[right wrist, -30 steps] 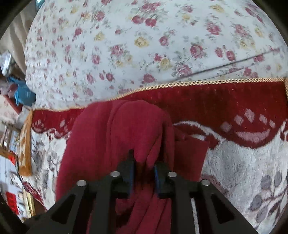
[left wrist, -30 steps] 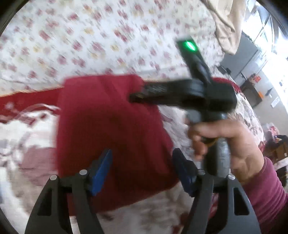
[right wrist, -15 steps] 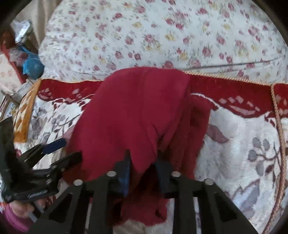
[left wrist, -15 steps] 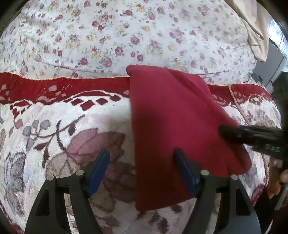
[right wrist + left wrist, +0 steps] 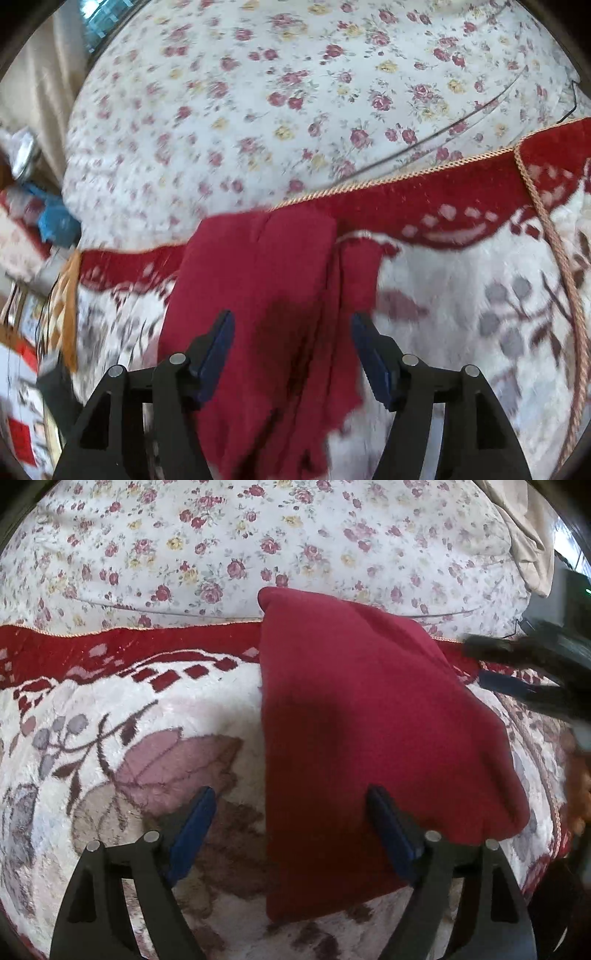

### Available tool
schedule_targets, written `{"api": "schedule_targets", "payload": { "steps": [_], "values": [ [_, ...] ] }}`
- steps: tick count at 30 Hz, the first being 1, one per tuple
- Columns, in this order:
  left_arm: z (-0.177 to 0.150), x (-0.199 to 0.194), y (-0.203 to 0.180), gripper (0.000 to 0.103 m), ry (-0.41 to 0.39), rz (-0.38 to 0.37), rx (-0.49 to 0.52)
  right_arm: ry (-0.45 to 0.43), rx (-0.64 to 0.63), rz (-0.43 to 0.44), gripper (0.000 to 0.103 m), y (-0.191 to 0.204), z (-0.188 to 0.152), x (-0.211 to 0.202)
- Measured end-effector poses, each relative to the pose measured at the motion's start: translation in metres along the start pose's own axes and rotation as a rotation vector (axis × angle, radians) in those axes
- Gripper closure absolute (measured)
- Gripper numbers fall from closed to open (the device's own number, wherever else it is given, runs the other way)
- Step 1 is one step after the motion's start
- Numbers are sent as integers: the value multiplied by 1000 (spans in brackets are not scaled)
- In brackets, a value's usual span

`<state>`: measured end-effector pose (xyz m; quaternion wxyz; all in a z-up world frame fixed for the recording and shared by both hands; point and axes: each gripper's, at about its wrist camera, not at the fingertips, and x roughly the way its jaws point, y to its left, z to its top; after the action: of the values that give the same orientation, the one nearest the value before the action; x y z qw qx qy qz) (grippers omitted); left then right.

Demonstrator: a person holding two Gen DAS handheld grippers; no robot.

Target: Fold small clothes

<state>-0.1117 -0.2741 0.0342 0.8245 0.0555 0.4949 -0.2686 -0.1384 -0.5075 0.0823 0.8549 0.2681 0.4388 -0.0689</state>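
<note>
While both grippers gape, red garment [image 5: 362, 731] lies folded on blanket [image 5: 110, 709].

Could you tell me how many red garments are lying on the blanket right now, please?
1: a single folded red garment lies on the patterned blanket, its far edge reaching the floral sheet. Others may lie outside both views.

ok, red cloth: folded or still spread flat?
Folded. The red cloth lies on the blanket as a narrow strip, with doubled layers showing along its right edge in the right wrist view.
</note>
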Motion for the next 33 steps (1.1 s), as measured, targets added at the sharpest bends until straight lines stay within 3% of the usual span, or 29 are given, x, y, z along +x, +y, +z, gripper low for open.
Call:
{"api": "schedule_targets", "payload": {
  "steps": [1,2,3,4,5,8,10,14,16,17,18,20,21,24,25,26,27,29,33],
  "values": [
    [0,1,0,19,0,0,1,29,-1,-13,35,1,5,17],
    [0,1,-1,19,-1,1,4,52,-9,-21,56,3,6,28],
    [1,1,-1,19,-2,2,4,74,-38,-34,83,4,6,37],
    [1,1,-1,19,-2,2,3,57,-94,-76,83,10,6,37],
    [2,0,-1,19,-2,-2,-1,32,-137,-86,94,14,4,30],
    [3,-1,-1,15,-2,-22,-4,7,-196,-152,94,9,1,17],
    [4,0,-5,13,-12,-21,5,31,-204,-231,95,-2,-1,31],
    [4,4,-7,13,1,-20,3,20,-167,-190,93,-8,2,23],
    [2,4,-8,13,-4,-4,15,11,-143,-169,85,-4,0,9],
    [2,4,-8,13,-7,-1,16,11,-138,-155,76,-2,-2,1],
    [2,3,-7,13,-8,-2,14,11,-141,-122,59,5,-7,-7],
    [2,3,-6,13,-5,-6,7,21,-166,-66,39,20,-22,-18],
    [3,2,-6,13,-6,-6,5,36,-188,-60,37,26,-31,-22],
    [1,1,-6,13,-9,-2,4,93,-229,-75,40,37,-60,-16],
    [1,0,-7,13,-11,0,6,108,-245,-79,49,38,-67,-13],
    [1,0,-7,13,-11,1,7,118,-295,-114,79,40,-75,-8],
    [0,-1,-8,13,-9,-1,7,111,-329,-142,84,40,-79,-8],
    [-1,-3,-8,13,-7,-8,6,98,-347,-129,93,40,-80,-19],
    [0,-6,-10,13,-15,-24,12,103,-328,-163,94,25,-85,-17]
  ]
}}
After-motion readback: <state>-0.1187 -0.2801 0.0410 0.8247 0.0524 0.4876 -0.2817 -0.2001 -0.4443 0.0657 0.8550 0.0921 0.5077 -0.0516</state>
